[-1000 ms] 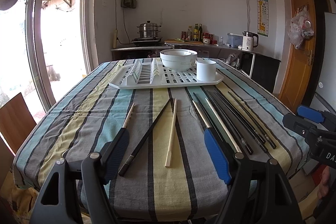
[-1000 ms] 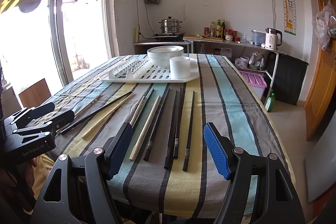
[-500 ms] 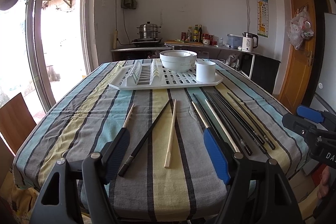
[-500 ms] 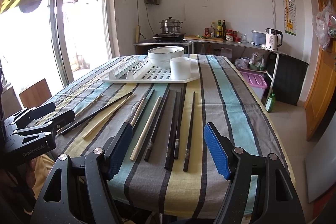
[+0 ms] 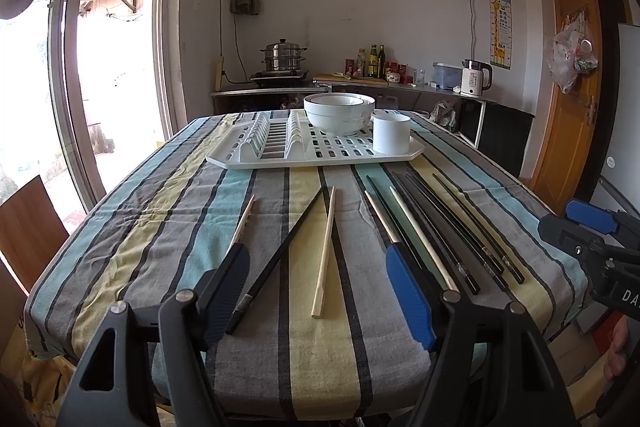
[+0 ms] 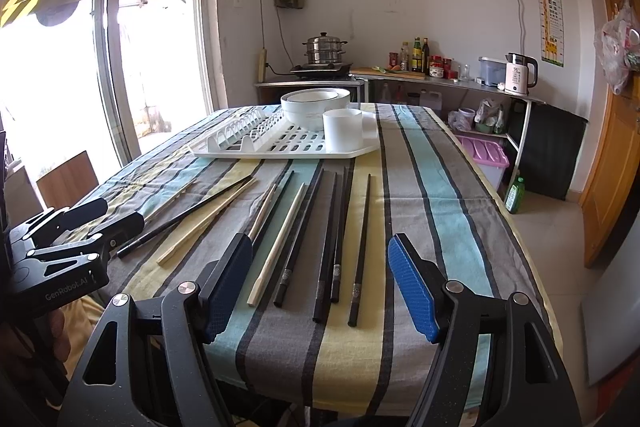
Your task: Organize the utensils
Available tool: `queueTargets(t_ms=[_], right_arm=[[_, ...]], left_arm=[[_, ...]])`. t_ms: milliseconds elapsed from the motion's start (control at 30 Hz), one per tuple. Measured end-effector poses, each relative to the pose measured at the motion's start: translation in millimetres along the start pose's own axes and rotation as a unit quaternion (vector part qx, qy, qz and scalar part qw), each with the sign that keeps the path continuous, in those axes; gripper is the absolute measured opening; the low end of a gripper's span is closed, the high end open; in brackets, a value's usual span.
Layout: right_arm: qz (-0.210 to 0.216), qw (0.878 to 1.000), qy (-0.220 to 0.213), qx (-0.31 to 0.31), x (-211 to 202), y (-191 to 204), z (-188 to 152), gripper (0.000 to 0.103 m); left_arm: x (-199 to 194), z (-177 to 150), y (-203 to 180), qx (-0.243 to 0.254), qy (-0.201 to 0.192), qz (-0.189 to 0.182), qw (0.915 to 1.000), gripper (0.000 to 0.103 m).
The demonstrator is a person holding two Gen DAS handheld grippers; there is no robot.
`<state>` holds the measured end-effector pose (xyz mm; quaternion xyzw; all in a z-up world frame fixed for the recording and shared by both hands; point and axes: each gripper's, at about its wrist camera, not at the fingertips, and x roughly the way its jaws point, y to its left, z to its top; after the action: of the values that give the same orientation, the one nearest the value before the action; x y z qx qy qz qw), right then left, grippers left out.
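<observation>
Several loose chopsticks lie on the striped tablecloth point(image 5: 168, 227). In the left wrist view a black chopstick point(image 5: 280, 255) and a wooden chopstick point(image 5: 325, 251) lie between my open left gripper's point(image 5: 318, 263) fingers; another wooden one point(image 5: 244, 221) lies left. A group of black chopsticks point(image 6: 332, 235) and a wooden one point(image 6: 278, 243) lie ahead of my open right gripper point(image 6: 320, 263). Both grippers are empty, above the table's near edge. A white cup point(image 5: 391, 134) stands on the white drying rack point(image 5: 280, 157).
White stacked bowls point(image 5: 339, 113) sit on the rack at the table's far end. A wooden chair back point(image 5: 28, 231) stands left of the table. A counter with a pot point(image 5: 283, 58) and a kettle point(image 5: 474, 77) runs along the back wall. A door point(image 5: 572, 99) is at right.
Both grippers have crept very slightly toward the table; nothing on the table has moved.
</observation>
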<state>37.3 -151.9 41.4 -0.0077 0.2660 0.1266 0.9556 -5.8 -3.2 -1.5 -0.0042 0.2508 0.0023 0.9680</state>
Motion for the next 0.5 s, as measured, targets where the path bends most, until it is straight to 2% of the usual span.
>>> queueTargets(t_ms=[500], right_arm=[[0.000,1.000,0.000,0.001,0.8,-0.8,-0.7,0.071]], left_arm=[[-1.1,-0.4,-1.1,-0.001,-0.002,0.001,1.0000,0.073]])
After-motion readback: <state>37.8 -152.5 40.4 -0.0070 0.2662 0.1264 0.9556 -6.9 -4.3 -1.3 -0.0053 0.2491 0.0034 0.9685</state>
